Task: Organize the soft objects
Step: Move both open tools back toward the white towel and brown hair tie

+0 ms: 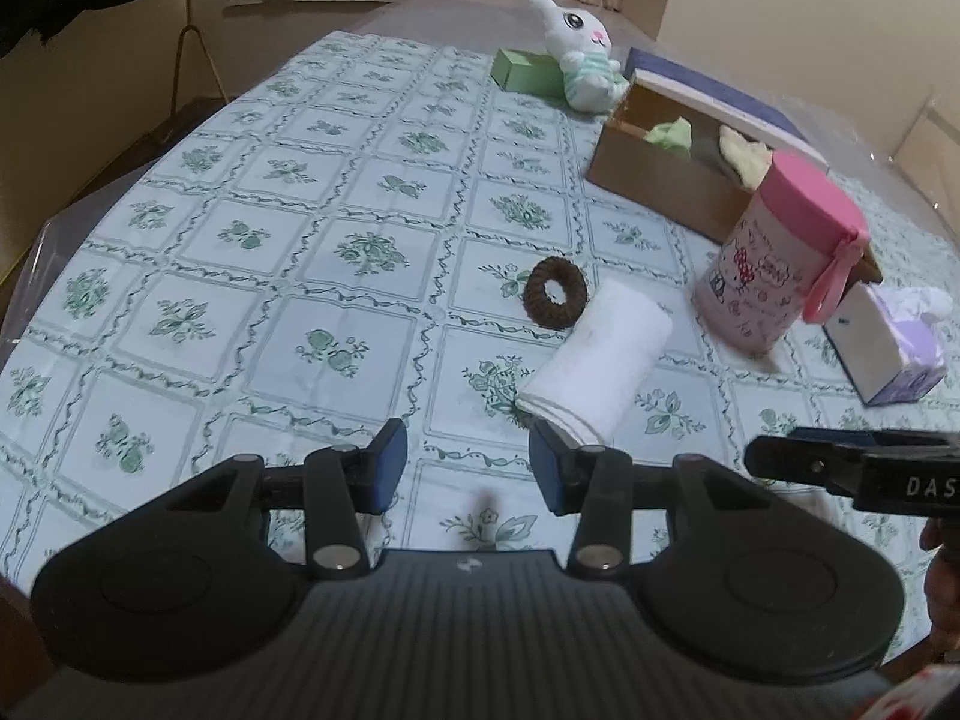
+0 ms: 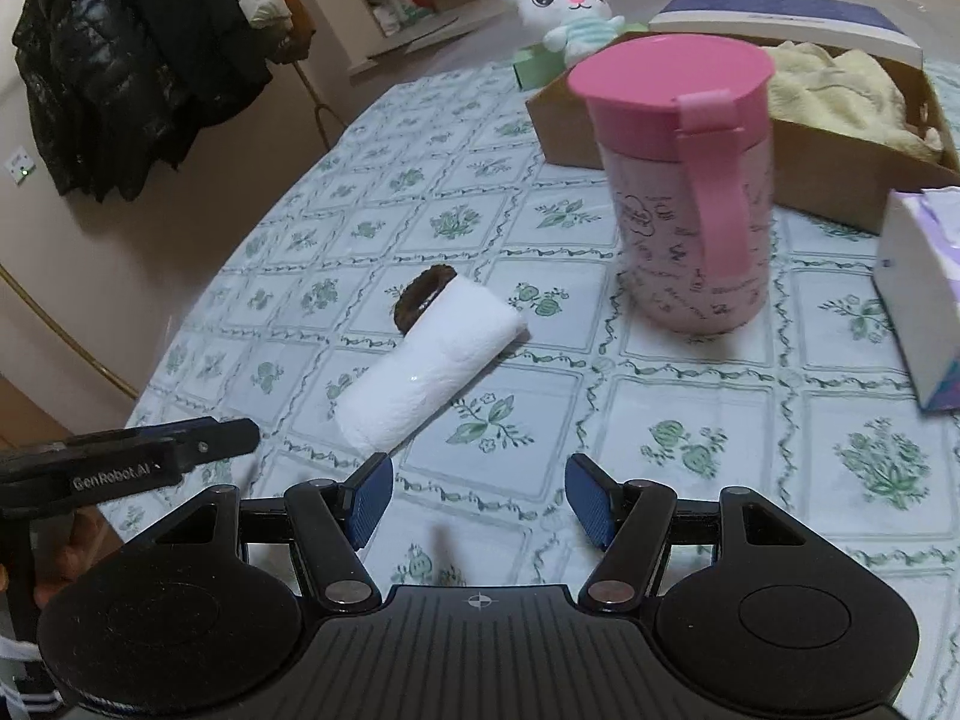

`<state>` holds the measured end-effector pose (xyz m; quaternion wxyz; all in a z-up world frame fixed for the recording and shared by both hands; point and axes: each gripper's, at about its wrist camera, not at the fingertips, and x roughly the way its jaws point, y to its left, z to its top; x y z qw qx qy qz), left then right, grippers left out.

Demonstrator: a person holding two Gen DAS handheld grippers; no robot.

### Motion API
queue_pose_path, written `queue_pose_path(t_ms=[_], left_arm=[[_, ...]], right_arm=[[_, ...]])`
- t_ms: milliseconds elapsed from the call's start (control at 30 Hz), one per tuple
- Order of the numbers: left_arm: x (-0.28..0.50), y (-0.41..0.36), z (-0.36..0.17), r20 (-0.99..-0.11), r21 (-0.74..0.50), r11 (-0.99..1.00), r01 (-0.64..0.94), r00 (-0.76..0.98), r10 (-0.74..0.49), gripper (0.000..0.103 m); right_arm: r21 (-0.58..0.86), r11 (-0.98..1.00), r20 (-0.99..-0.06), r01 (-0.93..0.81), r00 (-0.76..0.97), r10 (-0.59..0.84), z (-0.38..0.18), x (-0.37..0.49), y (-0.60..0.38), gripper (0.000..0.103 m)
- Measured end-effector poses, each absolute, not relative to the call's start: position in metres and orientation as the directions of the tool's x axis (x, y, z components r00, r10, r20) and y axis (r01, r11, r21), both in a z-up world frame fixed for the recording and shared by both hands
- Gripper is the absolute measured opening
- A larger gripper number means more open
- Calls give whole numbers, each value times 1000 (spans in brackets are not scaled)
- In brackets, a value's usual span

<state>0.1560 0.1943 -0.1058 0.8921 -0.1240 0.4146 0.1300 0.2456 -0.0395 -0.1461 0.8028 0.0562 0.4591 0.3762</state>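
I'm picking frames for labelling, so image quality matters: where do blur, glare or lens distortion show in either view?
Left wrist view: pink-lidded container and cardboard box are smeared; the tablecloth grid bows towards the edges. Right wrist view: the same container is blurred, the rolled white towel carries a small glare spot, and dark vignetting fills the corners.

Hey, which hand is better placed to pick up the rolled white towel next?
Probably the left. The left tool is open with one finger right at the towel's near end. The right tool, also open, points past its side.
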Motion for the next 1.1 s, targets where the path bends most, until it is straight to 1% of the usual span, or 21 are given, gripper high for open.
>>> queue_pose_path(t_ms=[33,200,533,667,767,833,867,967,1100], left_arm=[[159,193,-108,-773,-106,938,-329,621,131,38],[174,190,-119,-776,-110,950,-292,623,102,38],[184,219,-128,-787,-56,935,-350,591,174,38],[186,227,-130,-788,-51,932,-359,588,183,38],[187,230,-131,-790,-51,932,-358,586,181,38],[188,231,-132,-791,-51,933,-355,585,180,38],[188,231,-133,-792,-52,934,-353,585,177,38],[190,231,-135,-794,-58,935,-349,583,169,38],[191,229,-137,-796,-72,939,-336,587,149,38]], right_arm=[[433,713,-696,-551,299,653,-148,247,-36,64],[437,723,-698,-535,305,648,-153,259,-24,64],[456,712,-693,-534,289,660,-163,265,22,64],[446,751,-721,-486,302,624,-170,268,44,64],[419,772,-729,-479,329,600,-173,267,53,64],[380,770,-731,-512,344,589,-174,266,60,63],[357,768,-734,-532,348,583,-174,265,62,59],[300,751,-751,-589,340,566,-175,265,63,53],[235,725,-785,-648,313,535,-172,271,54,52]])
